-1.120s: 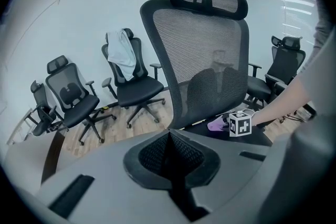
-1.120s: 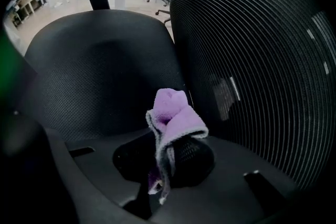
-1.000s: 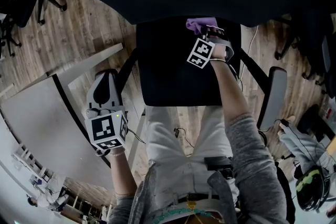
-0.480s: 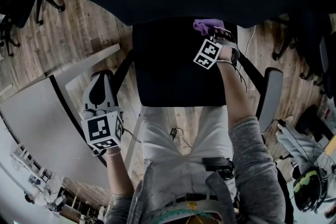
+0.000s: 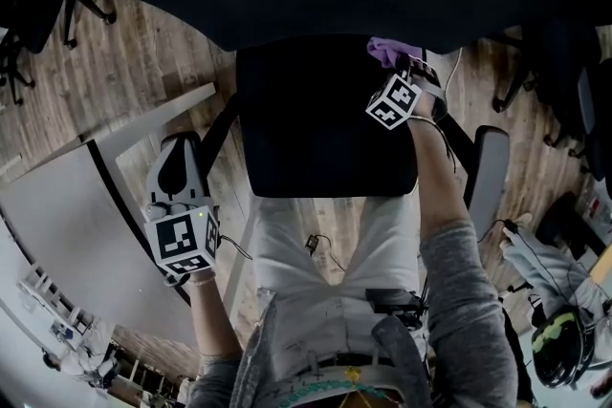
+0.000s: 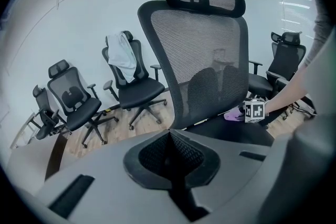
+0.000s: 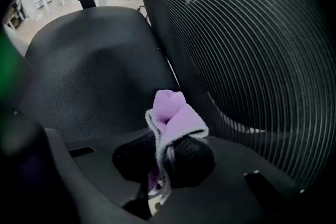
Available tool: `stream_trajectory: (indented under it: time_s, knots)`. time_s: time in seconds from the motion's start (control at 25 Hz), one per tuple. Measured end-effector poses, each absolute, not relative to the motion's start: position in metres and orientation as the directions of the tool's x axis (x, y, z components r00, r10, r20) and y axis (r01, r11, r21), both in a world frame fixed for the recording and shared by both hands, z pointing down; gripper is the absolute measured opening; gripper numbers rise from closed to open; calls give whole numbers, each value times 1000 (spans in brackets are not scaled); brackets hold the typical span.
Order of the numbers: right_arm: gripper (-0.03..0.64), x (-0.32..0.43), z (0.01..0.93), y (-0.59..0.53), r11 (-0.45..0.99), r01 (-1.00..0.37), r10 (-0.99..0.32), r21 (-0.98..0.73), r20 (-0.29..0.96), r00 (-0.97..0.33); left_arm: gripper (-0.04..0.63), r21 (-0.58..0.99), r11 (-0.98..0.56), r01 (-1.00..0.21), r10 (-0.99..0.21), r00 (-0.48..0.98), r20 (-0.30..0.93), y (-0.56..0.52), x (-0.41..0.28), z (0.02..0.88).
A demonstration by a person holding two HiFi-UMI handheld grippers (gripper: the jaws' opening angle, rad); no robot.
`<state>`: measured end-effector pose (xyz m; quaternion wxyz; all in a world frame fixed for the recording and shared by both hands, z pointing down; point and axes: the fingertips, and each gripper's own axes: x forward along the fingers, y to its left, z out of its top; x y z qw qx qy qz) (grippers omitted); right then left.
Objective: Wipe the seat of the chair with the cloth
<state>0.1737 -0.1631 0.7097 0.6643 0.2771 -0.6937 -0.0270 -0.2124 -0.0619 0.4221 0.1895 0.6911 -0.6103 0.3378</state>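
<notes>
A black seat (image 5: pixel 325 119) stands on a wood-plank floor (image 5: pixel 143 53), with a white table (image 5: pixel 67 215) to the seat's left. The right gripper (image 5: pixel 404 64) pinches a purple cloth (image 5: pixel 390 49) at the seat's back right corner, against the mesh backrest (image 7: pixel 247 50). The left gripper (image 5: pixel 182 169), left of the seat, has its jaws pressed together on nothing. Only its view shows more chairs (image 6: pixel 73 105) beyond the seat by a pale wall, one of them draped with a white garment (image 6: pixel 123 55).
</notes>
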Motion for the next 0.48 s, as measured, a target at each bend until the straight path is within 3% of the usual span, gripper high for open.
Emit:
stream_trajectory:
  time_s: [0.32,0.48]
  knots:
    - [48,184,705,-164,830,-411,-413,377,911,0,9,-165,-186,-969,-721,21,692,-62,-212,424]
    - [48,176,671,-166,757,-521,-510,396,856,-91,9,-161,-187,-969,-721,24,693,-61,-213,423]
